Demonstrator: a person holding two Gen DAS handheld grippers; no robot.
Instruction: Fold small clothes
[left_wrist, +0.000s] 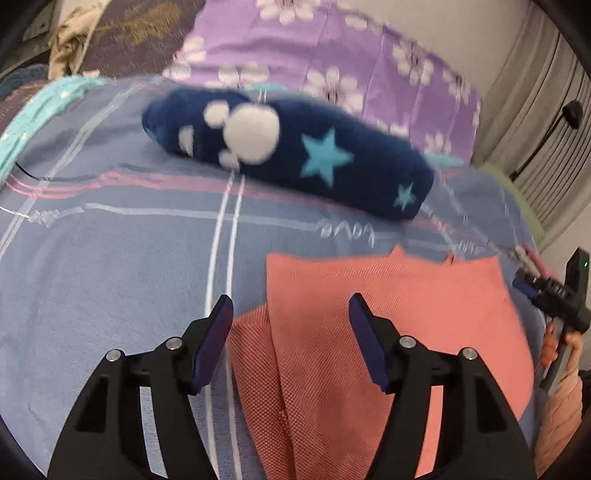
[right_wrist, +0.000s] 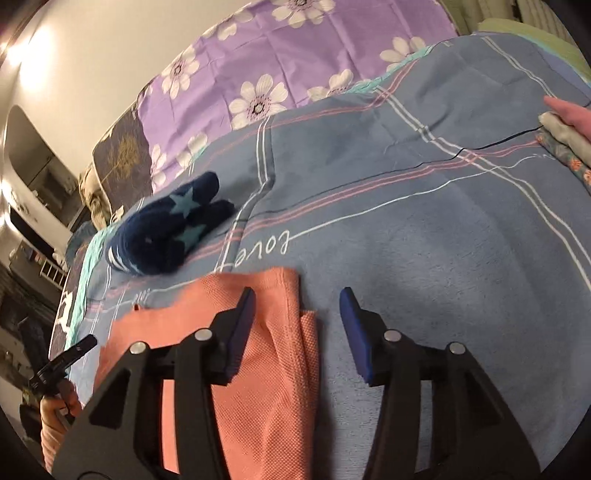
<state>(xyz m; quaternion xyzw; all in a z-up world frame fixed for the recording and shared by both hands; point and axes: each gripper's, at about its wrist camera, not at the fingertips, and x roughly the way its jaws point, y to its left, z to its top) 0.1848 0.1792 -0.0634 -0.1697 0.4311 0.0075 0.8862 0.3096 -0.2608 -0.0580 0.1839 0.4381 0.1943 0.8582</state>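
A salmon-pink knit garment (left_wrist: 388, 325) lies folded flat on the blue plaid bedsheet (left_wrist: 110, 258). My left gripper (left_wrist: 290, 310) hovers open over the garment's left edge, with nothing between its fingers. In the right wrist view the same pink garment (right_wrist: 266, 369) shows a doubled right edge. My right gripper (right_wrist: 297, 299) stands open above that edge, its left finger over the cloth and its right finger over bare sheet. Beyond the pink garment rests a rolled navy fleece piece (left_wrist: 295, 147) with a white paw print and teal stars, also seen as the navy fleece piece (right_wrist: 166, 232).
A purple floral sheet (left_wrist: 332, 55) covers the far side of the bed. A small stack of folded clothes (right_wrist: 565, 136) sits at the right edge of the bedsheet (right_wrist: 406, 184). Grey curtains (left_wrist: 546, 110) hang at the far right. A hand (left_wrist: 569, 350) holds the other gripper.
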